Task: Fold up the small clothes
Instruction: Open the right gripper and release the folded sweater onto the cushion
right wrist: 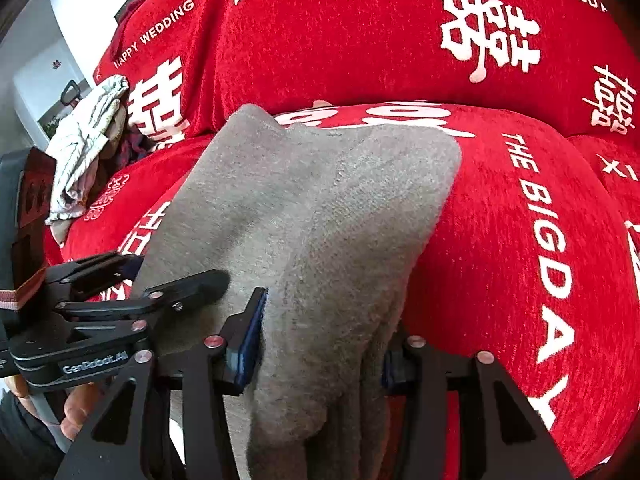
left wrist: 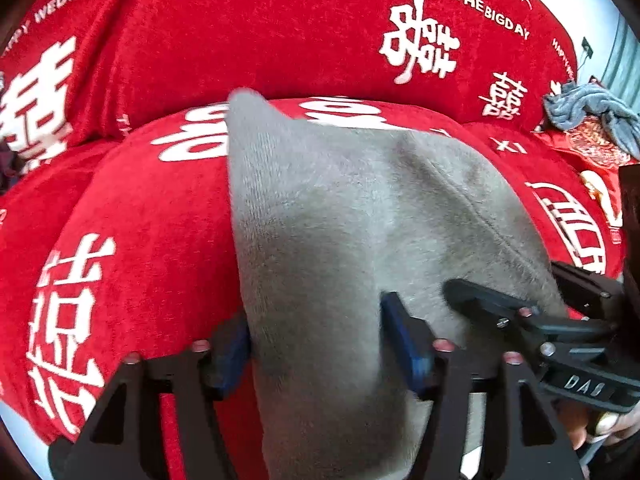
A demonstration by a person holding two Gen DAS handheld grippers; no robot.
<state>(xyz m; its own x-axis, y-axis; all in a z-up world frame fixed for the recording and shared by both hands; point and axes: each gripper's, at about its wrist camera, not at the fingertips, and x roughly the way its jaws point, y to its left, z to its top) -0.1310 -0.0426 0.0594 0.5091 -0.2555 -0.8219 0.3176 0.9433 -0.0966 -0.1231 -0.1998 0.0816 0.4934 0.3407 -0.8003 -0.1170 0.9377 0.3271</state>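
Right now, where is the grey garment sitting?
In both wrist views the grey garment lies centre frame on the red cushion, its near end running between the fingers of the left gripper and right gripper.

The grey garment (left wrist: pixel 340 208) lies on the sofa seat cushion (left wrist: pixel 140 208), its near edge between my left gripper (left wrist: pixel 316 348) fingers — my right gripper (right wrist: pixel 320 344) just beside. Behind stands the backrest (left wrist: pixel 260 32); a crumpled cloth (right wrist: pixel 86 140) lies far left.
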